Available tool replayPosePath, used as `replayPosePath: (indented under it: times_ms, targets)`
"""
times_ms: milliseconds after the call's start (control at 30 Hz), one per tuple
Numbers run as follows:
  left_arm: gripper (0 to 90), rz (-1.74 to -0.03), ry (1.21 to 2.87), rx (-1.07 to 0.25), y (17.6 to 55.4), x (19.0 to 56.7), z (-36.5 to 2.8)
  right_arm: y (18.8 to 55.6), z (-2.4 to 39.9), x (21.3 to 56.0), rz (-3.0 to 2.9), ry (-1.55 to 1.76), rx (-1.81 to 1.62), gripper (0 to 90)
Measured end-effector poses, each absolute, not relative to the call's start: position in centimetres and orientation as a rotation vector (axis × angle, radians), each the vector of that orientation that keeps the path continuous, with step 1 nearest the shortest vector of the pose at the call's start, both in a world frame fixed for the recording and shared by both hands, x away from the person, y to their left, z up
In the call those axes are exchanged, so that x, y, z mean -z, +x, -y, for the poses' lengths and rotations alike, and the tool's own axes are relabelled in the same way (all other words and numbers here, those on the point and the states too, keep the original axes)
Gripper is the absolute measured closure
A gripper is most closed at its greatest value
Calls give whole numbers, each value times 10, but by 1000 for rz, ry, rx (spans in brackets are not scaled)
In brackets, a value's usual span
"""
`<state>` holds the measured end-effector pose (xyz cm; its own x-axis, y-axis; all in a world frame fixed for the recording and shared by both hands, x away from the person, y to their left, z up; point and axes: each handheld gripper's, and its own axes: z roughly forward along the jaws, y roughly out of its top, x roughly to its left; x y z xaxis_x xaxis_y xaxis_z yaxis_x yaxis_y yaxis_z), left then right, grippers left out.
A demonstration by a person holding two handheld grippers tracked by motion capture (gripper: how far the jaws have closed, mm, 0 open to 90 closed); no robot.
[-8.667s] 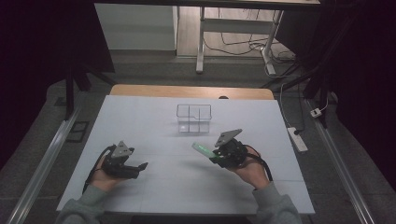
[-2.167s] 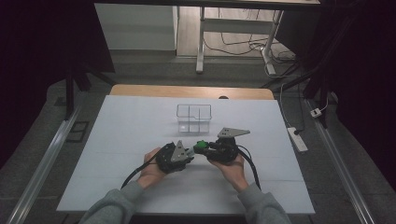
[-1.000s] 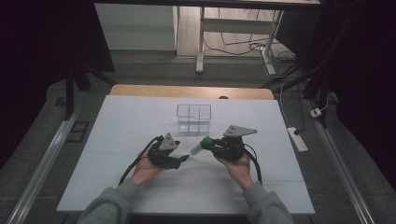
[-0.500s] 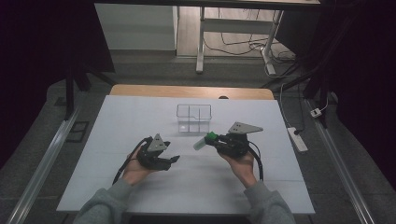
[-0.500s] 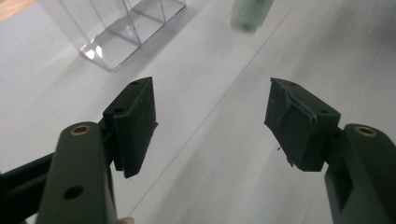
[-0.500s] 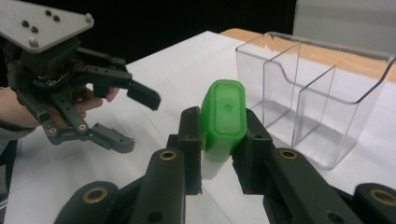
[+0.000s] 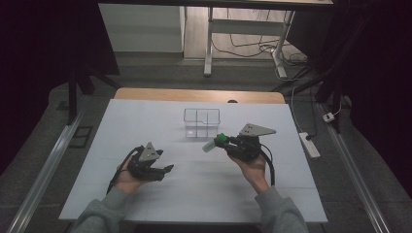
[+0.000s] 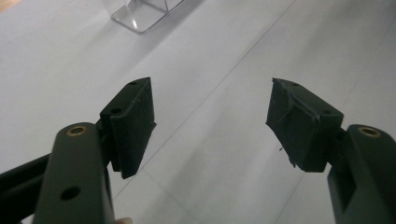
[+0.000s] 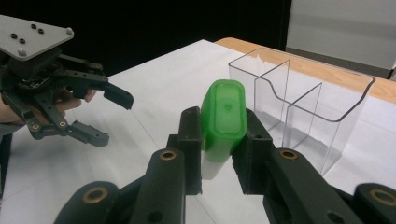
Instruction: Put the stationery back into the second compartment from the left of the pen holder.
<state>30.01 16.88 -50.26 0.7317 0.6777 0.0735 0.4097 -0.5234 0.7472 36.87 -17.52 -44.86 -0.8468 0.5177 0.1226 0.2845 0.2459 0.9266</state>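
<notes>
Gripped between the black jaws of the right gripper (image 9: 219,140) is a small bottle-like object with a green cap (image 9: 224,116) and a pale, whitish body, the pads being pressed against its sides just below the cap. In the high view the same object (image 7: 214,143) is seen projecting from the right gripper (image 7: 227,143) up and to the left, raised a little over the white table (image 7: 145,121), with the green cap next to the jaws and the pale end pointed away. Nearer the person's edge, the left gripper (image 7: 167,170) is held in the left hand (image 7: 127,175) low over the table, well apart from the right one; its jaws are spread and have just been opening further, and nothing is seen between them. In the left gripper view the two black pads (image 8: 133,123) are shown wide apart above bare white tabletop. Farther off, a clear plastic divided container (image 7: 201,122) is stood upright on the table, just beyond the held object and apart from it; its compartments are seen close behind the green cap in the right gripper view (image 9: 303,112). Beyond the white surface, a wooden table edge (image 7: 194,94) is visible.
</notes>
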Motion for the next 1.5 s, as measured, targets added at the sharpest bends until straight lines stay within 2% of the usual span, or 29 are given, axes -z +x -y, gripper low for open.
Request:
replayPosePath:
  times_ms: [600, 1500]
  targets:
    - [313, -945, 2131, -439, 282, 513, -212, 385, 164, 424, -2261, 730, -1679, 739]
    - [308, -967, 2137, -409, 283, 519, -219, 442, 163, 409, -2160, 856, -1685, 738]
